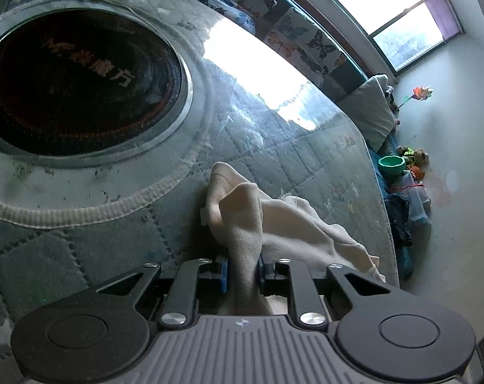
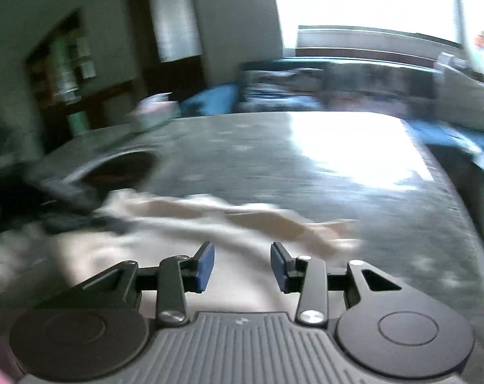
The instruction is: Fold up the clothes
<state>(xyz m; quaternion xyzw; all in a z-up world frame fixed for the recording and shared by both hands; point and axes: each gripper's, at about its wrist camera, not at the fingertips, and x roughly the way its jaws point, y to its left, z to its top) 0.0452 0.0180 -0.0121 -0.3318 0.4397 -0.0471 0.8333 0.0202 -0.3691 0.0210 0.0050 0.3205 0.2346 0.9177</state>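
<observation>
My left hand-held gripper (image 1: 242, 272) is pinched on a bunched fold of the cream garment (image 1: 274, 220), which lies on the worktop (image 1: 306, 166) just beside the round black hotplate (image 1: 78, 86); I judge this grip anchors one end so the cloth can be drawn flat. My right hand-held gripper (image 2: 243, 265) stands partly open with nothing between its pads, above the garment's other end. The hotplate's rim crowds the cloth, while a green bowl (image 1: 391, 163) and toys sit beyond the worktop's edge, well clear.
</observation>
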